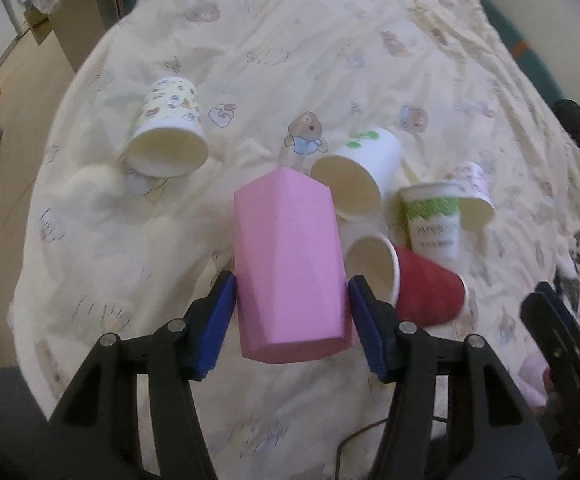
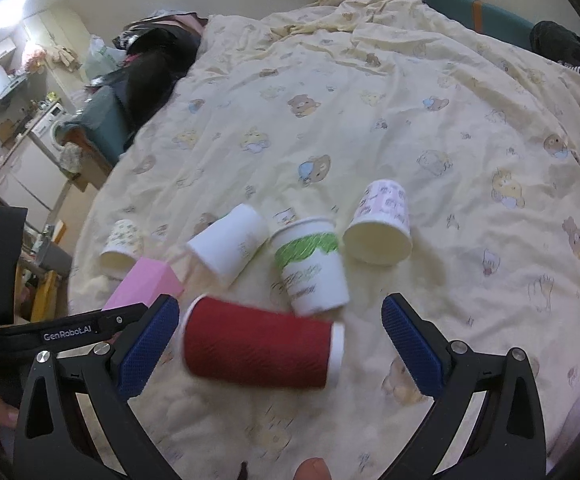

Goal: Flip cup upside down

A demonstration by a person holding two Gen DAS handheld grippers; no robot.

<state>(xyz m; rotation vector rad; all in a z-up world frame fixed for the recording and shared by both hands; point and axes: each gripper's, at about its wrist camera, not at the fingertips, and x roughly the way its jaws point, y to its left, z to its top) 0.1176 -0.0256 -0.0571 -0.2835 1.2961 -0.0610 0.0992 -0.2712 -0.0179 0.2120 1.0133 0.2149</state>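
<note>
While the left gripper (image 1: 292, 312) clamps a pink faceted cup (image 1: 290, 268) between its blue pads (image 1: 216, 324), one pad pressed to each side of the cup's lower half, the cup stands up out of the jaws above a pale yellow bedspread (image 1: 330, 40) printed with cartoon bears. Its flat closed end faces the left wrist camera and its far end points away toward the scattered paper cups; whether it rests on the fabric cannot be told.

Just to the right of the pink cup lies a red ribbed cup (image 1: 422, 288) on its side, open mouth turned toward the pink one. Behind it lie a white cup with green marks (image 1: 362, 172), a green-banded cup with lettering (image 1: 434, 220) and a pink-patterned cup (image 1: 476, 192). Well apart to the left, a cartoon-print cup (image 1: 168, 128) lies tipped with its mouth toward the camera.

From the right wrist camera, the right gripper (image 2: 280, 344) hangs with its jaws spread wide and holds nothing. The red cup sits between its blue pads (image 2: 412, 348), nearer the left one, with a clear gap to the right one. The pink cup shows only as a corner at lower left, behind the black frame of the left gripper.
</note>
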